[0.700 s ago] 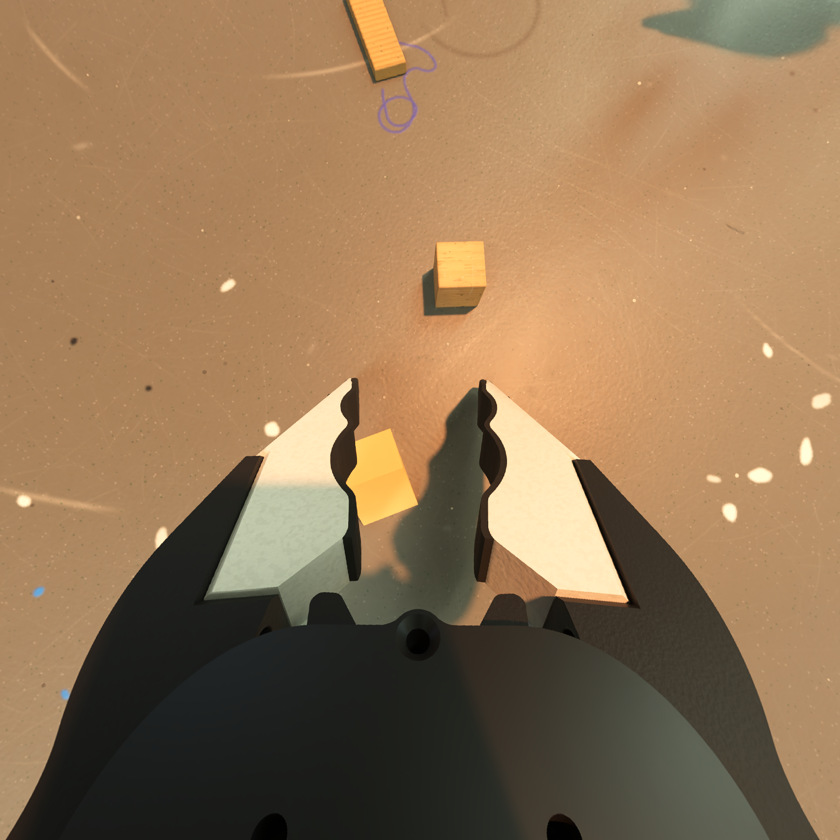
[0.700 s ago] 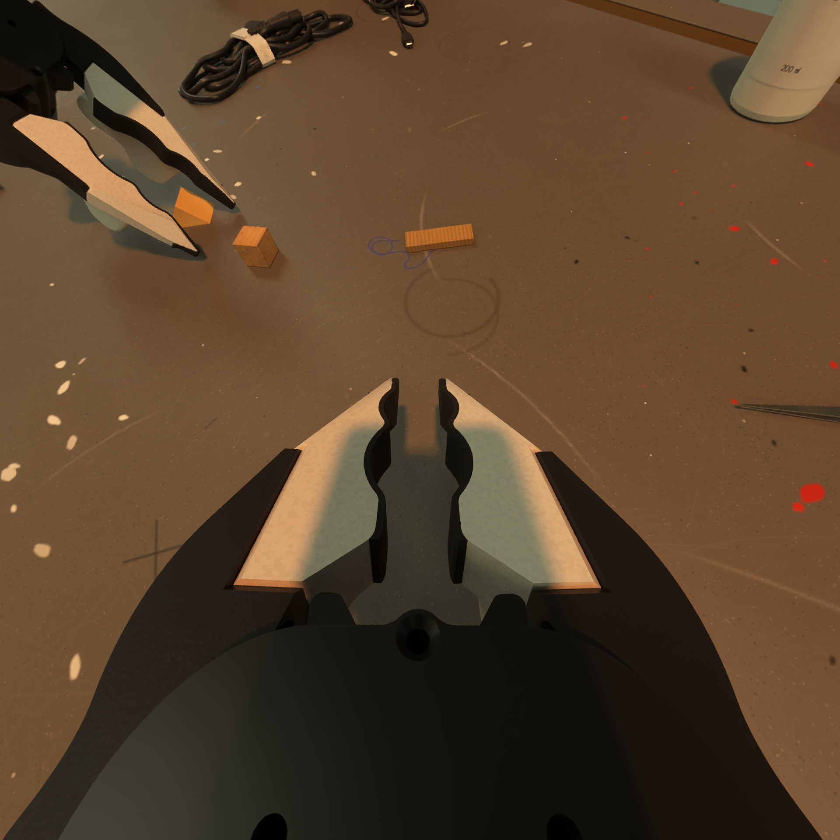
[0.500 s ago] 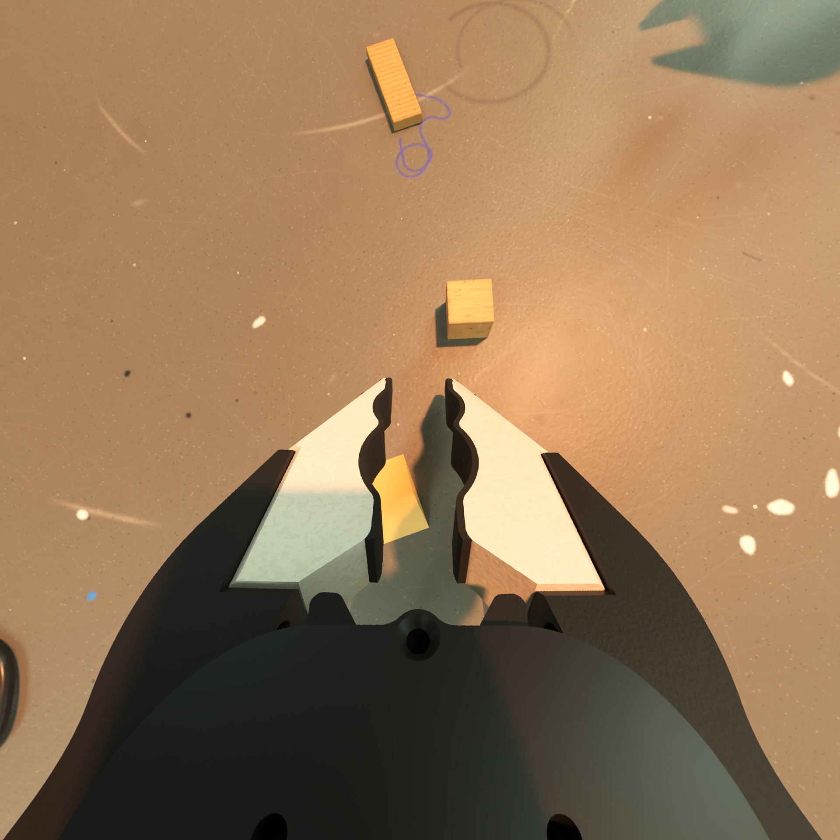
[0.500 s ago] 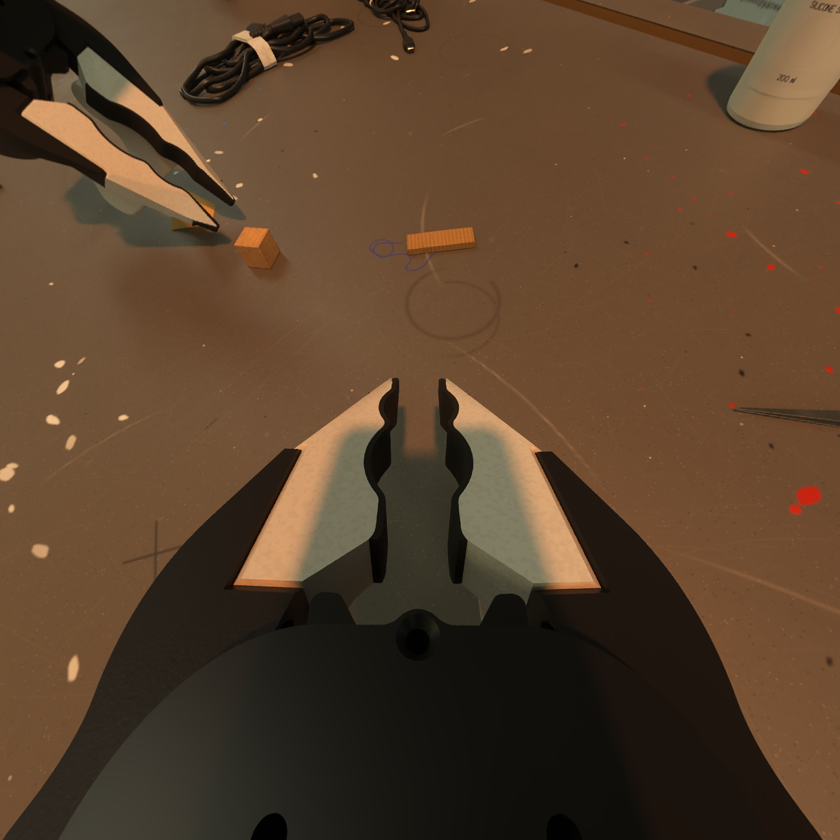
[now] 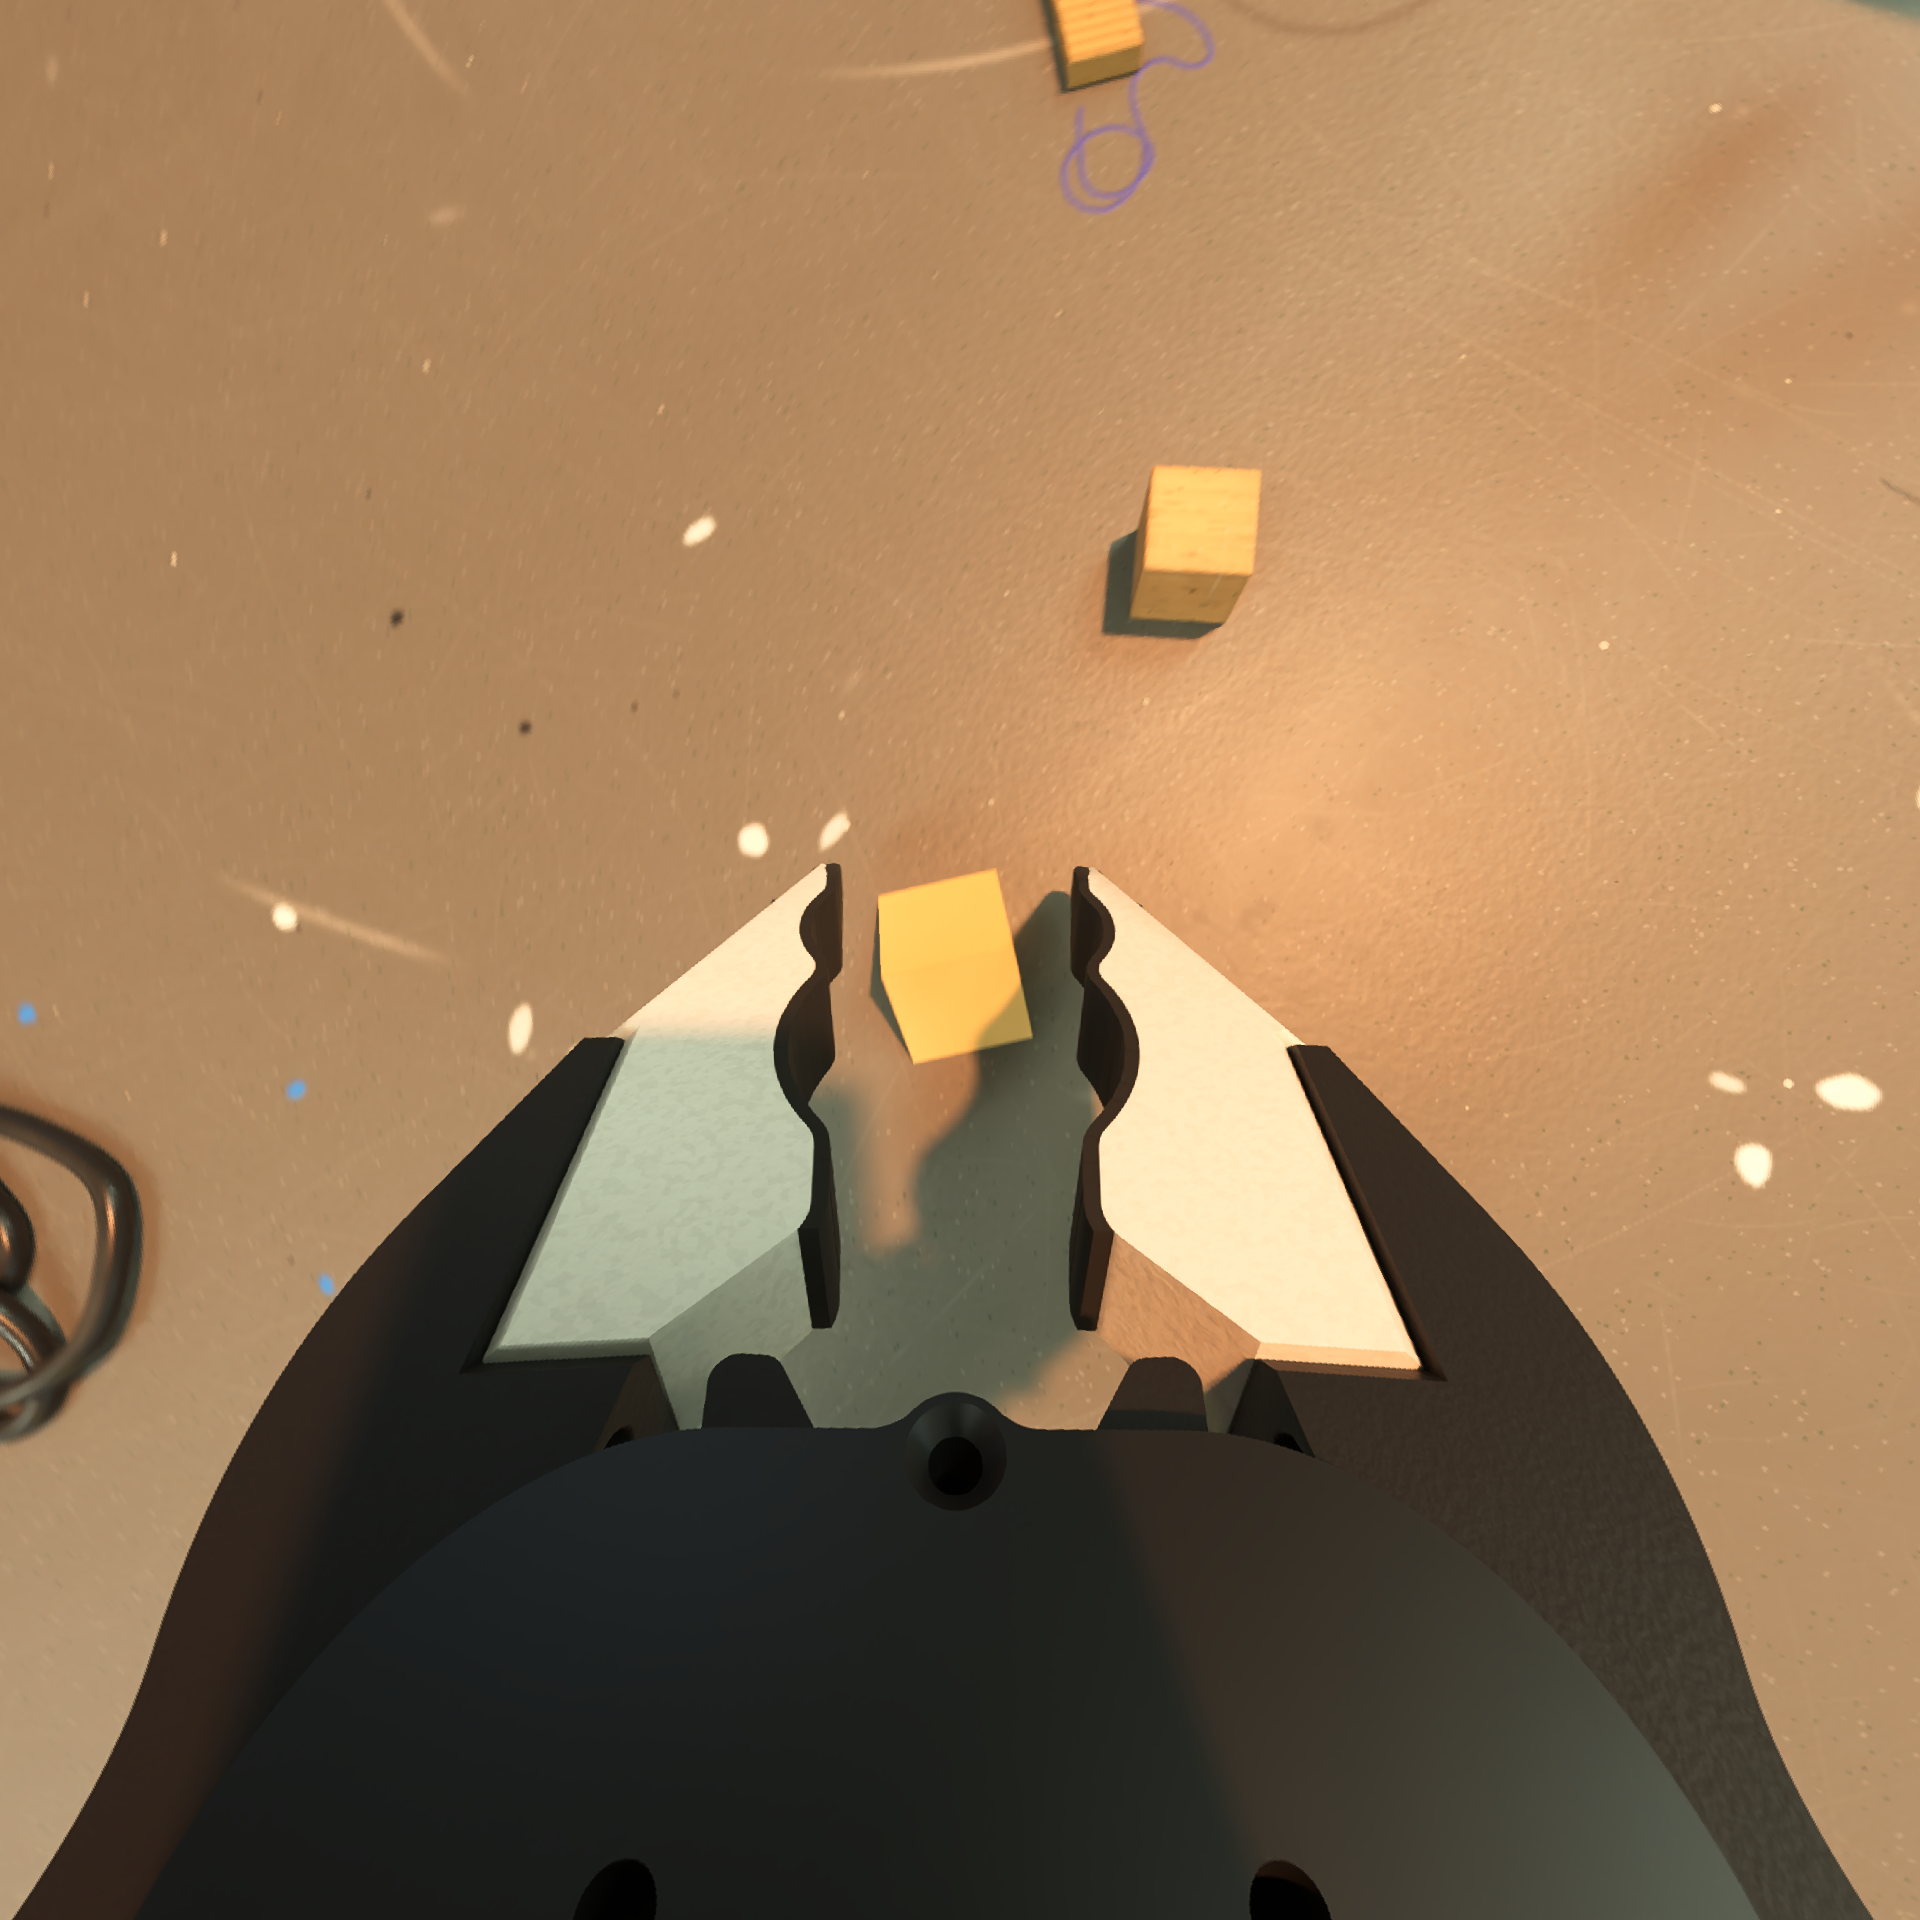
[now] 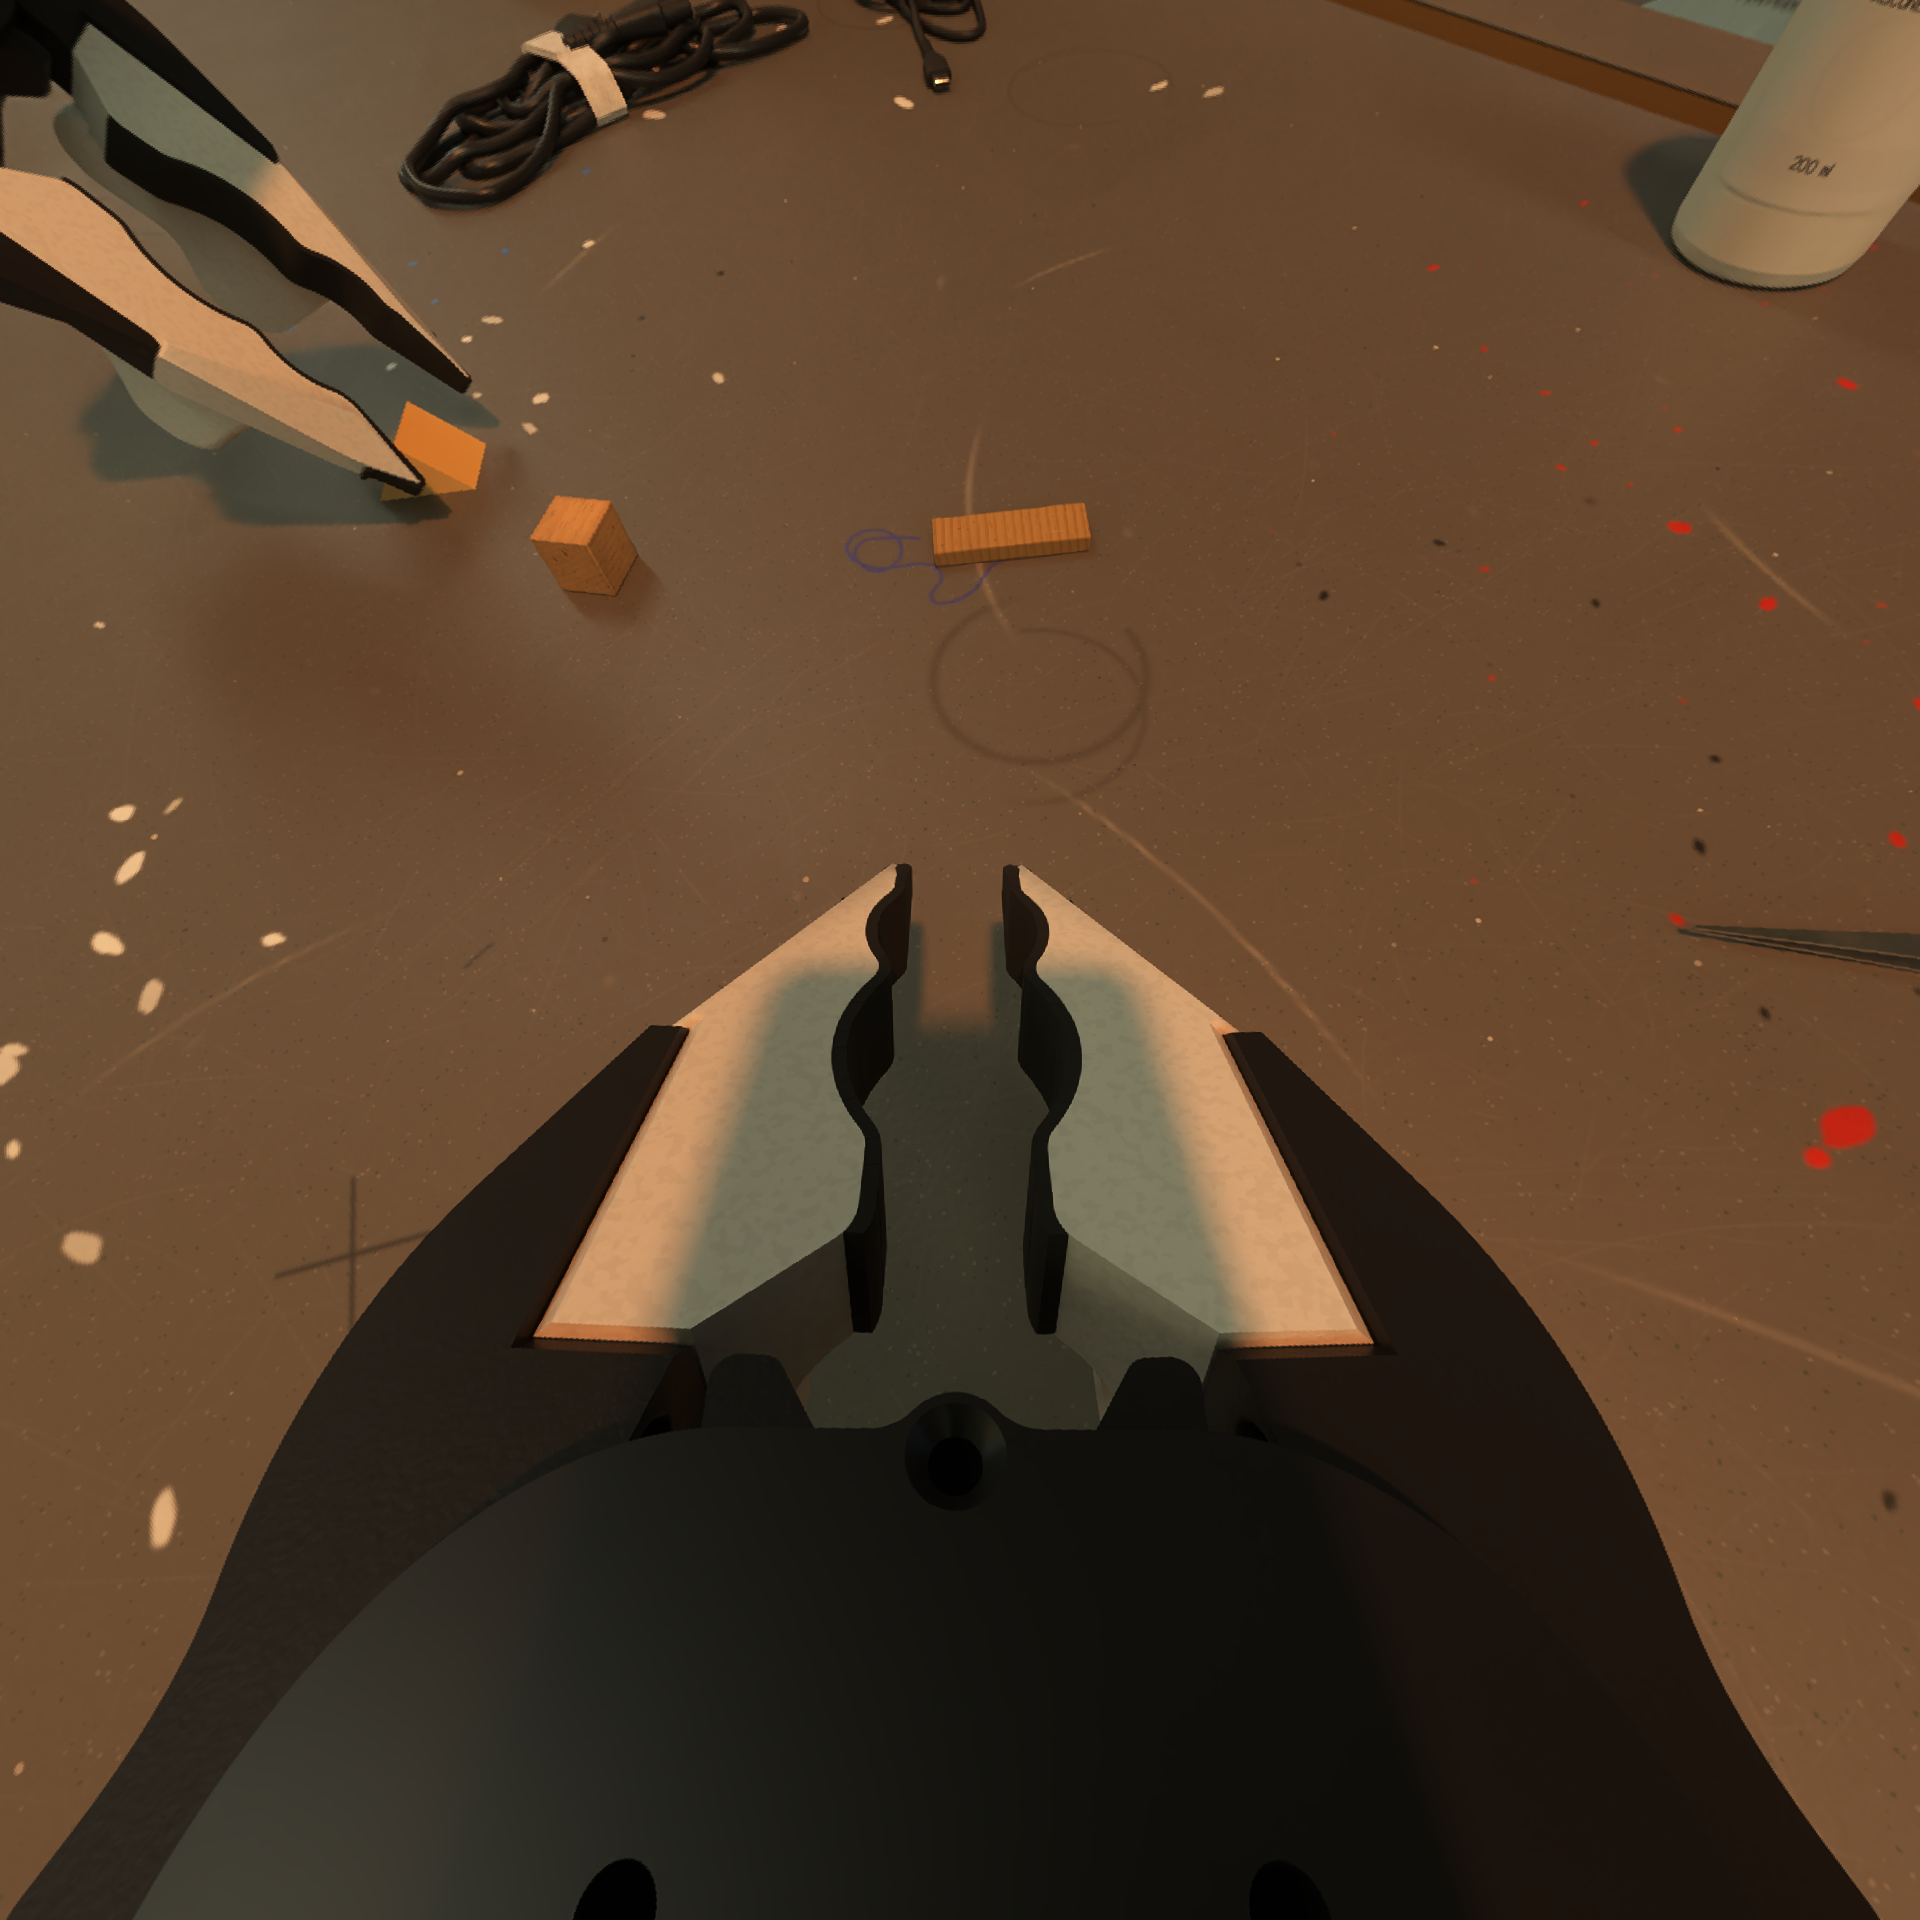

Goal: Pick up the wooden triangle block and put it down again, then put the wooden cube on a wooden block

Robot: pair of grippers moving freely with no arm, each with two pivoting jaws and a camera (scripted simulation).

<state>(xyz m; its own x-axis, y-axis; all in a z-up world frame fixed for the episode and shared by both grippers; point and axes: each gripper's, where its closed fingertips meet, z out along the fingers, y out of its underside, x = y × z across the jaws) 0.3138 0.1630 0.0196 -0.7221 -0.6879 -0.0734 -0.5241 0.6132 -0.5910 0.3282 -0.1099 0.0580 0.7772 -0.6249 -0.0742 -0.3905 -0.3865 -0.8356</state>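
The wooden triangle block (image 5: 951,966) lies on the table between the tips of my left gripper (image 5: 954,883), with a gap on each side. The left gripper is open. In the right wrist view the triangle block (image 6: 445,449) sits at the left gripper's tips (image 6: 442,431). The wooden cube (image 5: 1195,545) stands just beyond, slightly right; it also shows in the right wrist view (image 6: 584,542). A flat wooden block (image 6: 1010,532) lies further on, cut off at the top edge of the left wrist view (image 5: 1096,42). My right gripper (image 6: 954,883) is empty, its jaws a narrow gap apart, above bare table.
A coiled black cable (image 6: 582,99) lies at the back left, with a loop of it at the left edge of the left wrist view (image 5: 62,1268). A white bottle (image 6: 1808,156) stands at the back right. A thin dark tool (image 6: 1808,945) lies at the right.
My left gripper closed on the triangle block, then opened again; the block now sits nearer the fingertips. The left gripper has dropped closer to the table. The right gripper has not moved.
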